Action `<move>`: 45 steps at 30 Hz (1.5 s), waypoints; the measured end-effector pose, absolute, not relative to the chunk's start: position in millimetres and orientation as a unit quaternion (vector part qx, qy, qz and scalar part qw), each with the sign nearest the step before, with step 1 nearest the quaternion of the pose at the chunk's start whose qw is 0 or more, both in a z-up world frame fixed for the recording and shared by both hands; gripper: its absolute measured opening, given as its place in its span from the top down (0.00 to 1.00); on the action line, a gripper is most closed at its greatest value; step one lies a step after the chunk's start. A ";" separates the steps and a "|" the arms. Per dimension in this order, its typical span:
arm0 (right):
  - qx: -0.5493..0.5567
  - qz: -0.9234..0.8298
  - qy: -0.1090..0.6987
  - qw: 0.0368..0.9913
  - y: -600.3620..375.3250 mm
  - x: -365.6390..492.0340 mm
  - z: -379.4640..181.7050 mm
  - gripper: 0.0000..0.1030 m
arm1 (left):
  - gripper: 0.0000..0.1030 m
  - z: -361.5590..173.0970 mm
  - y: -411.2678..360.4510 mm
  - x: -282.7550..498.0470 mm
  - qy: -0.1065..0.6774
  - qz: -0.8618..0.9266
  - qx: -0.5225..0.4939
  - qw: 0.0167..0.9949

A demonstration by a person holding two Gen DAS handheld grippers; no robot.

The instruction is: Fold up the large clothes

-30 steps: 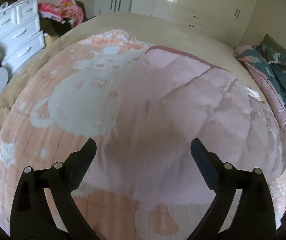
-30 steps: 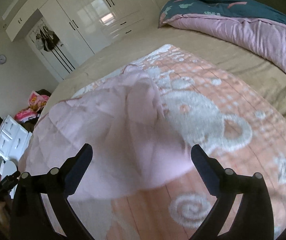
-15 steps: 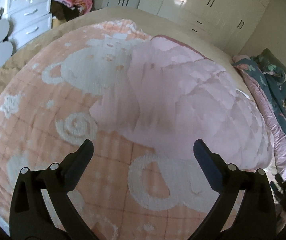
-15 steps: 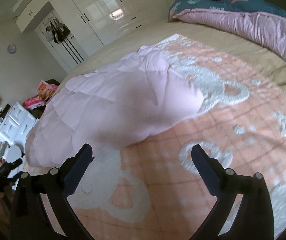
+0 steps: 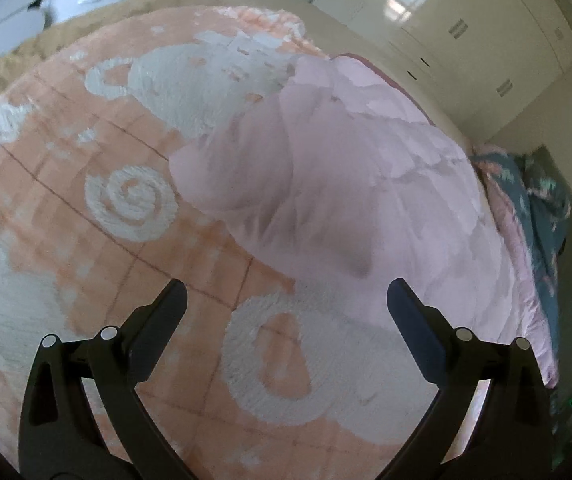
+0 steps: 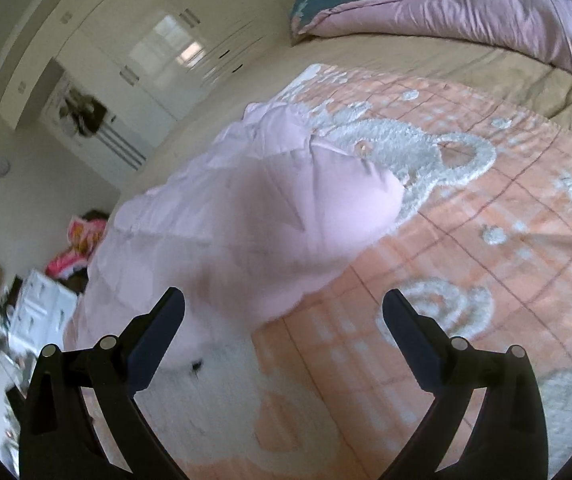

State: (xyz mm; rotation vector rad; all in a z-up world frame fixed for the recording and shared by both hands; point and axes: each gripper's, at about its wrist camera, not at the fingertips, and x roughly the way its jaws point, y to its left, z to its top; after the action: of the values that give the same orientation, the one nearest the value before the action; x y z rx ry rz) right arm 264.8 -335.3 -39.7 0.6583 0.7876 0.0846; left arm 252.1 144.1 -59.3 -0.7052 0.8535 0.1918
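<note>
Left gripper (image 5: 286, 300) and right gripper (image 6: 284, 306) hover with jaws spread wide and empty, pink padded jacket (image 5: 345, 184) lying just beyond them on the peach blanket (image 5: 66, 208).

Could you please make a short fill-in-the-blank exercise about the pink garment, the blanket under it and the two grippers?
1. The pink garment lies on a blanket whose main colour is ____.
2. Nothing is held between the fingers of the left gripper; they stand wide ____.
3. The right gripper is ____ too.
4. The white doors of the ____ stand behind the bed.

Missing words: orange; open; open; wardrobe
</note>
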 end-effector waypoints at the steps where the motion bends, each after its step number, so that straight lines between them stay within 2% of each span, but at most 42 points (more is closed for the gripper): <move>1: 0.324 0.037 0.375 0.868 -335.8 270.4 -41.7 0.04 | 0.09 -60.5 145.0 255.3 0.402 0.092 -0.342 0.844; 18: 0.365 0.056 0.387 0.845 -322.0 337.5 -89.2 0.04 | 0.08 -95.8 162.7 319.2 0.377 0.116 -0.433 0.811; 30: 0.356 0.074 0.372 0.854 -315.6 362.9 -100.3 0.04 | 0.08 -105.7 159.7 333.2 0.343 0.122 -0.441 0.821; 32: 0.358 0.080 0.373 0.852 -315.7 364.2 -99.7 0.05 | 0.11 -102.9 159.3 331.9 0.340 0.121 -0.440 0.822; 34: 0.356 0.096 0.372 0.852 -315.4 365.5 -97.4 0.18 | 0.26 -97.4 155.4 331.9 0.337 0.119 -0.429 0.830; 37: 0.330 0.108 0.373 0.861 -308.9 363.8 -87.1 0.30 | 0.42 -81.9 146.1 333.9 0.340 0.121 -0.387 0.848; 40: 0.303 0.116 0.374 0.869 -305.3 364.4 -77.2 0.41 | 0.54 -70.5 141.6 335.3 0.341 0.115 -0.367 0.858; 45: 0.245 0.128 0.356 0.893 -294.7 358.7 -54.3 0.57 | 0.68 -52.2 136.0 332.5 0.333 0.101 -0.334 0.876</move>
State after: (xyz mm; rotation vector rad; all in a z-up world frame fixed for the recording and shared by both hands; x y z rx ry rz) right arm 358.7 -294.7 -54.3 0.5077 0.7388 0.2648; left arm 332.5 136.0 -52.2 -0.6978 0.6953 0.2107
